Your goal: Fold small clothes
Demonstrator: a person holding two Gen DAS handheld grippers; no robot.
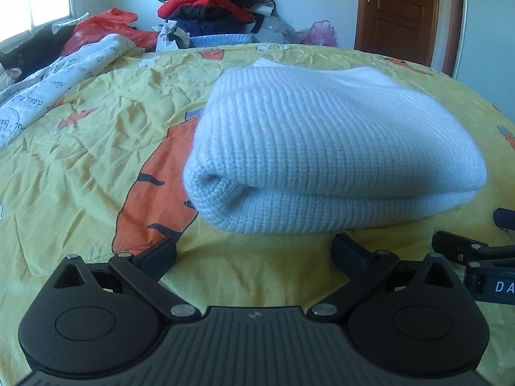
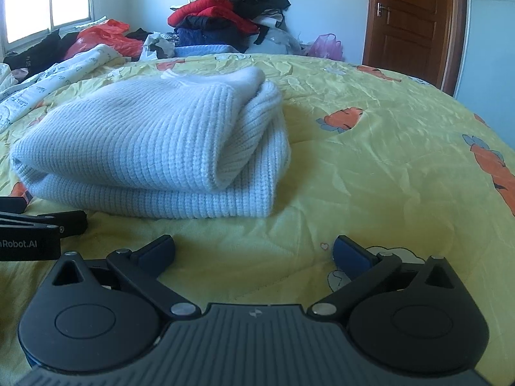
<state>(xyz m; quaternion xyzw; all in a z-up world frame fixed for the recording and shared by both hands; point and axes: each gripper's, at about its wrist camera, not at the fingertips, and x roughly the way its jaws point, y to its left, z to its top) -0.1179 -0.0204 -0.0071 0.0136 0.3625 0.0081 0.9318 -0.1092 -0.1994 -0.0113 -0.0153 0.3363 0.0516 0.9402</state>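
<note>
A white knitted sweater point(image 1: 322, 148) lies folded in a thick bundle on the yellow bedspread point(image 1: 96, 148). It also shows in the right wrist view point(image 2: 148, 148), left of centre. My left gripper point(image 1: 254, 252) is open and empty, just in front of the bundle's near edge. My right gripper point(image 2: 252, 252) is open and empty, in front of the bundle's right corner. Each gripper shows at the edge of the other's view: the right one point(image 1: 463, 251) and the left one point(image 2: 48, 225).
A pile of red, black and dark blue clothes point(image 1: 219, 3) stands at the far side of the bed. A white printed quilt point(image 1: 54, 83) and an orange plastic bag point(image 1: 106, 25) lie at the far left. A brown door point(image 1: 399, 9) is at the back right.
</note>
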